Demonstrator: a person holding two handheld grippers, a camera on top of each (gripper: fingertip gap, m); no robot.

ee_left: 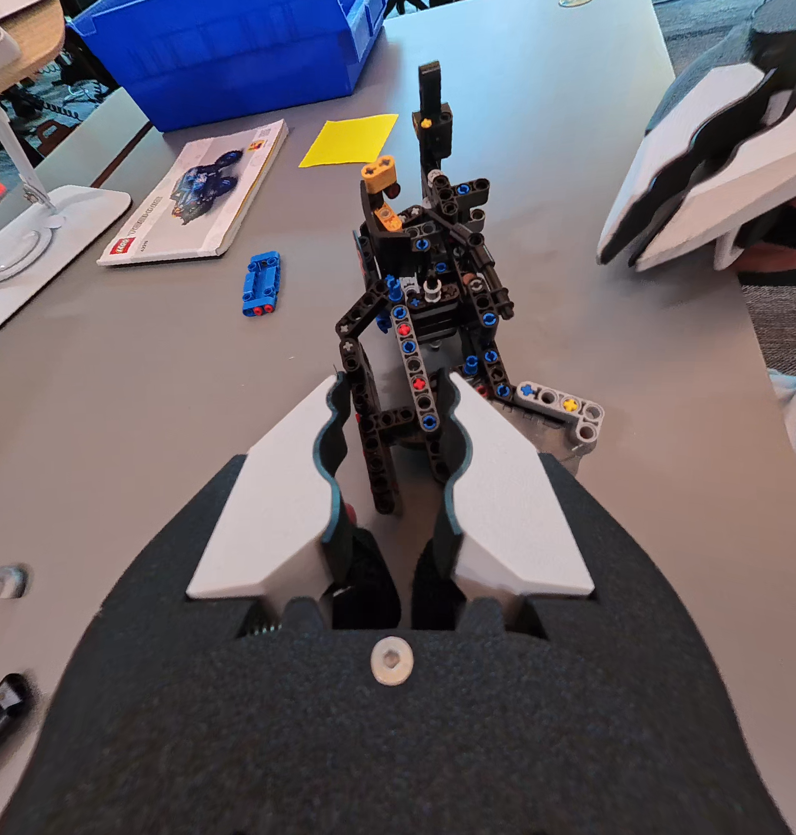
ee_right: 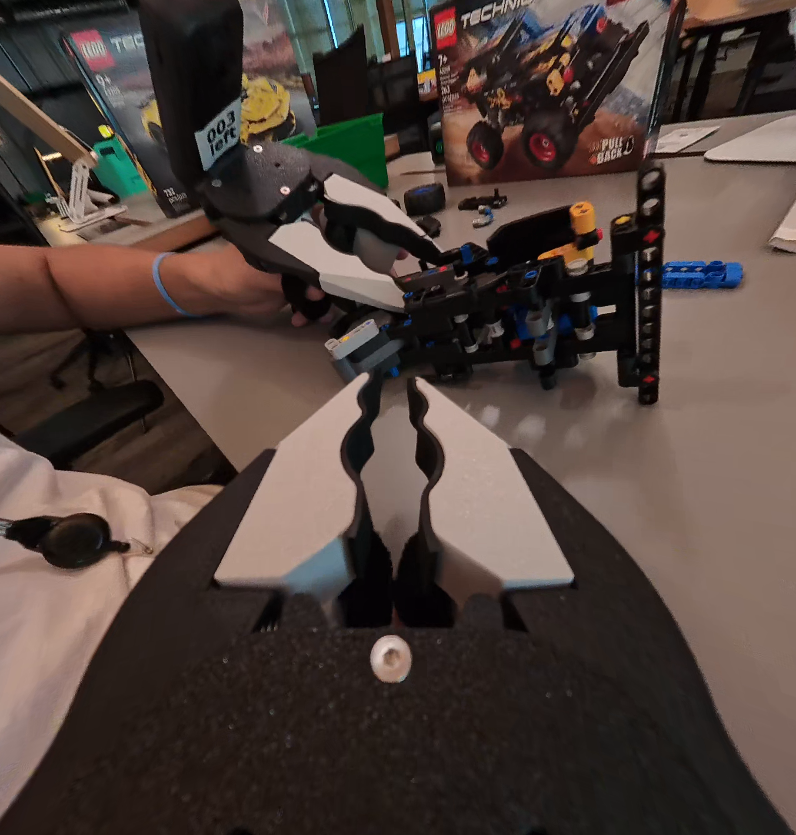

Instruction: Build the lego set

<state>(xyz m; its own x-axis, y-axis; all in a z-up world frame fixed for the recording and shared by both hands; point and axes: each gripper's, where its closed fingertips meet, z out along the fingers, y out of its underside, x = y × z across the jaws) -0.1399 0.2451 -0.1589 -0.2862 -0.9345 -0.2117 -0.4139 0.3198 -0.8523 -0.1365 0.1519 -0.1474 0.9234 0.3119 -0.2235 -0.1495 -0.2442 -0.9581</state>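
Note:
A black brick-built chassis (ee_left: 432,280) with blue, red and yellow pins stands on the grey table (ee_left: 138,406). My left gripper (ee_left: 393,384) is shut on its near end, with black beams between the pads. The right wrist view shows the chassis (ee_right: 522,293) side-on, with the left gripper (ee_right: 421,280) clamped on its left end. My right gripper (ee_right: 393,382) is empty, its fingers a narrow gap apart, and hovers just in front of the chassis's grey corner piece (ee_right: 355,343). It also shows at the right of the left wrist view (ee_left: 619,262).
A blue bin (ee_left: 229,58), an instruction booklet (ee_left: 197,194), a yellow note (ee_left: 351,140) and a loose blue brick frame (ee_left: 260,282) lie beyond. A set box (ee_right: 545,90), a tyre (ee_right: 425,199) and small parts sit behind the chassis. The table's edge (ee_left: 743,289) runs along the right. Spacing between my two grippers at the tips: around 10 cm. Both grippers' tips are roughly 30 cm from the yellow note (ee_left: 351,140).

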